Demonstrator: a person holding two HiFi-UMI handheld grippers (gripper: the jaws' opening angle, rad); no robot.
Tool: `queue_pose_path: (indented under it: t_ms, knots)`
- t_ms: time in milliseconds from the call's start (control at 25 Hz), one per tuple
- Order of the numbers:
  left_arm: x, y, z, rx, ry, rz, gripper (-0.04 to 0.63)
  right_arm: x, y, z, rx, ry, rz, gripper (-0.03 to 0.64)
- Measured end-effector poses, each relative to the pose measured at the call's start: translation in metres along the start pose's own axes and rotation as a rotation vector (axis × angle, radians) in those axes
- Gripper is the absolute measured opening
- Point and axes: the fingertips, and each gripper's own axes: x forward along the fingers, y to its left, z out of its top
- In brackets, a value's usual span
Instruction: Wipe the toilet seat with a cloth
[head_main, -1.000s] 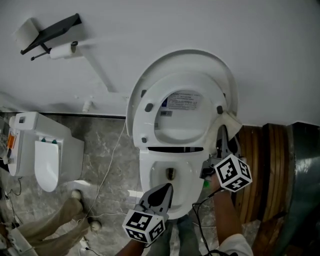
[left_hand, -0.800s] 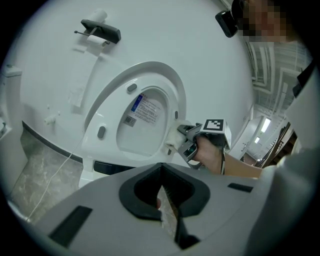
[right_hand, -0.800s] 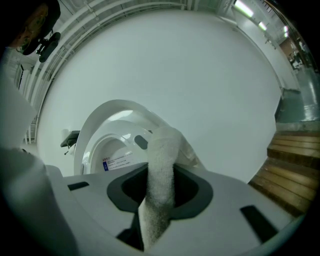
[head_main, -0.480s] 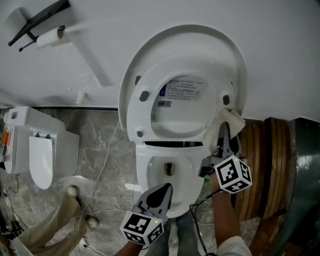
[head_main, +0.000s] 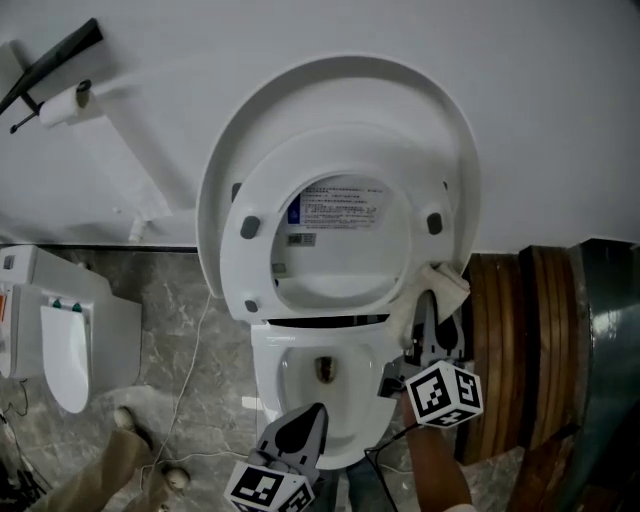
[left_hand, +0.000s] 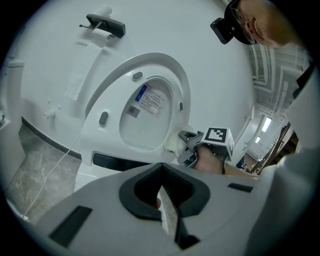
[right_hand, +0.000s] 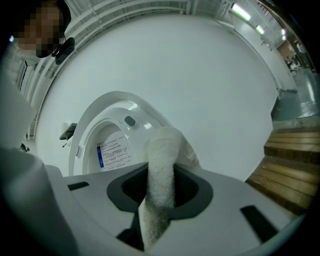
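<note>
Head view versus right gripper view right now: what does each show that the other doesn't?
Head view only: the bowl, the floor and the shut left gripper. Right gripper view only: a close look at the right gripper, its jaws clamped on the cloth, plus ceiling lights. Both: the raised seat, the label, the cloth and the wooden steps.

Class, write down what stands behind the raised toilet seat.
The raised lid: its rim shows round the seat, and its label shows through the seat's opening. Behind it is white wall. The seat covers the rest of the lid.
</note>
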Motion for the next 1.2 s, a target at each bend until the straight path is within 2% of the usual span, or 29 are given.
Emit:
queue_pose_path:
  t_ms: [360, 640, 1000, 1200]
  knots:
    - [0.006, 0.0, -0.027, 0.008, 0.047, -0.008, 0.0, -0.01, -0.009, -0.015, -0.014, -0.037, 0.034, 0.101]
    - [0.005, -0.008, -0.032, 0.01, 0.05, -0.03, 0.0, -0.02, -0.012, -0.032, -0.02, -0.021, 0.027, 0.1]
    - [0.0, 0.003, -0.055, 0.0, 0.076, -0.021, 0.0, -0.027, -0.016, -0.047, -0.048, -0.059, 0.051, 0.101]
    - [-0.002, 0.005, -0.063, 0.001, 0.079, -0.022, 0.0, -0.032, -0.025, -0.062, -0.056, -0.032, 0.037, 0.101]
